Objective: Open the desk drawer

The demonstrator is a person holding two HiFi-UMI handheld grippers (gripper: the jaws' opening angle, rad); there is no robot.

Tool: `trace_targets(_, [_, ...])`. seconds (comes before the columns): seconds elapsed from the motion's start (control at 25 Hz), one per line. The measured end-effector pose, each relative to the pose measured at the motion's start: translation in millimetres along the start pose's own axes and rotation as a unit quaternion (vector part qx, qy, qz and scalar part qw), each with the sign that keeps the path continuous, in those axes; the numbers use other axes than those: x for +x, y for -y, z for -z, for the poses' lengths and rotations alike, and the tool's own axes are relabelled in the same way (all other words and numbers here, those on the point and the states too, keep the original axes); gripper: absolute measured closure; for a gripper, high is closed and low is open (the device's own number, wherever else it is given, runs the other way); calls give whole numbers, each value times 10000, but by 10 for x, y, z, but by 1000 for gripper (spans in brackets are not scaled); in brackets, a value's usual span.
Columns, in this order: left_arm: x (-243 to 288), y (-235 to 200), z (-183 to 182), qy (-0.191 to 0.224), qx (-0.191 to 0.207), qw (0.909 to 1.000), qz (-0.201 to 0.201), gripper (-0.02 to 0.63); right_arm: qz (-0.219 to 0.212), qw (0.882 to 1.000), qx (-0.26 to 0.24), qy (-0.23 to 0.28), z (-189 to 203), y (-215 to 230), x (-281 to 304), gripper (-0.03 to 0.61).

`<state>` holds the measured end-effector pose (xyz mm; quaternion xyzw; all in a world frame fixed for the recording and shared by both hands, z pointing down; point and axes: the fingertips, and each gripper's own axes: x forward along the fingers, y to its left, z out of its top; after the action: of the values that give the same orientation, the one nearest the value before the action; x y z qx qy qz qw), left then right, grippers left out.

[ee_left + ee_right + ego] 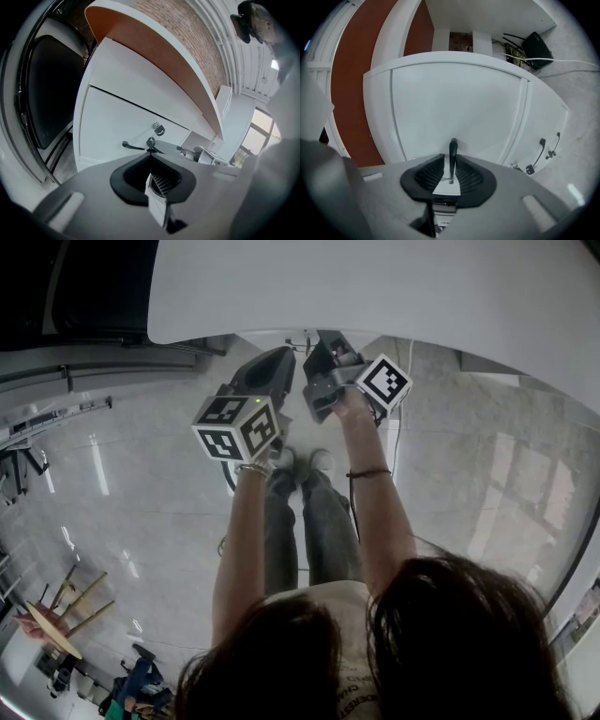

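Right tongs [451,165] pinched narrow on slim black bar handle [453,149] of white desk drawer front [454,103]; left tongs [151,155] closed, empty. Risk: thin handle slips out if pull skews.

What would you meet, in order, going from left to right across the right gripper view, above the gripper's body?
Red-brown panel → central black handle → second black handle → third black handle → grey floor.

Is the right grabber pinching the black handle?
Yes, the right gripper has its jaws closed on the thin black bar handle of the white drawer front.
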<state>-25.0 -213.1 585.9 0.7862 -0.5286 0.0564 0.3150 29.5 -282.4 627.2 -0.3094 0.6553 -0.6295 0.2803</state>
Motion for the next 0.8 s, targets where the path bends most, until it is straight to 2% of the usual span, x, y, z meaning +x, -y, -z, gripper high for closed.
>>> trace_targets(0.12, [6, 18, -5, -18, 6, 10000, -11, 615, 103, 9999, 19, 38, -22, 23, 3, 543])
trace_targets(0.32, [-104, 71, 115, -7, 19, 10000, -33, 615, -27, 10000, 10, 66, 36, 43, -95, 545])
trace_targets(0.8, [-156, 100, 178, -49, -55, 10000, -31, 615, 172, 9997, 142, 65, 13, 61, -58, 549])
